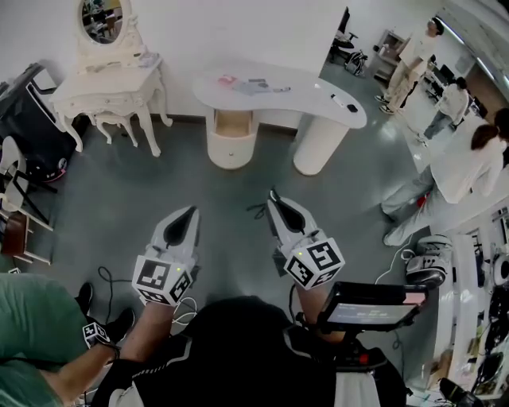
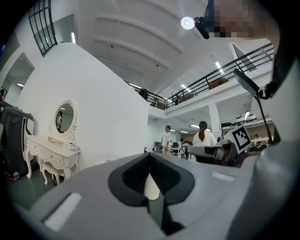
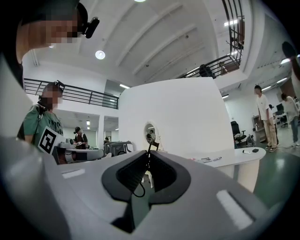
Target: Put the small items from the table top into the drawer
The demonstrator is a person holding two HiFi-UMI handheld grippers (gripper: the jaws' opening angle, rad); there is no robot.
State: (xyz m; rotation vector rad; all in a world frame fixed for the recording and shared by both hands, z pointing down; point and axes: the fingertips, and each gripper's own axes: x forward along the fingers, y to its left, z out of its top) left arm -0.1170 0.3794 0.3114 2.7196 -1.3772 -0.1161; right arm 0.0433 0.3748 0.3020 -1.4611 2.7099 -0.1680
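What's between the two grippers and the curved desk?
Only bare grey floor, in the head view. The right gripper pinches a thin black cord.

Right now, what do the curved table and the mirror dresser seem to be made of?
Table: probably painted or laminated board, smooth white, soft sheen, no grain visible.
Dresser: likely carved wood or moulded resin, painted cream-white; curled legs and ornate trim suggest it.

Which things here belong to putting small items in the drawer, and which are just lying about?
Job: curved white table, small items on it, drawer beneath.
Lying about: vanity table, oval mirror, black suitcase.
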